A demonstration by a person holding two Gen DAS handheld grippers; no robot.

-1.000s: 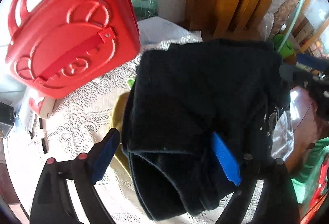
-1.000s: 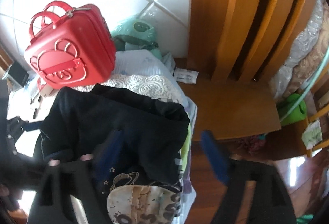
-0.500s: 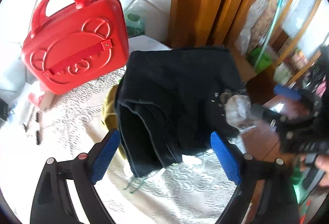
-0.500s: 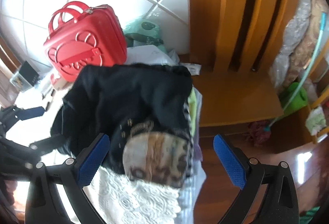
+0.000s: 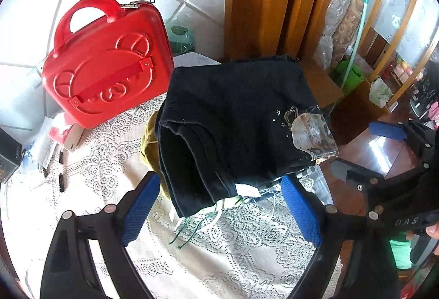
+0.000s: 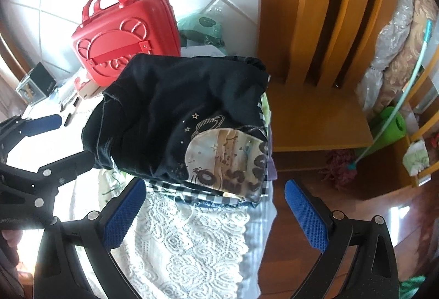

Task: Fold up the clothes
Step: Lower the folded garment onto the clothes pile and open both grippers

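A folded black garment (image 5: 233, 117) with a planet print lies on top of a stack of folded clothes on the lace tablecloth (image 5: 219, 252); it also shows in the right wrist view (image 6: 178, 112). A checked garment (image 6: 197, 193) and an olive one (image 5: 149, 150) lie under it. My left gripper (image 5: 219, 211) is open and empty, just in front of the stack. My right gripper (image 6: 214, 208) is open and empty, in front of the stack's printed end. Each gripper shows in the other's view.
A red hard case (image 5: 107, 71) stands behind the stack by the tiled wall. A green plush toy (image 6: 203, 30) sits behind it. A wooden cabinet (image 6: 315, 24) rises at the right, with a low wooden shelf (image 6: 315, 120). Small boxes (image 6: 35, 84) lie at the left.
Both grippers have let go of the black garment and pulled back from it. The garment now rests folded on the stack.
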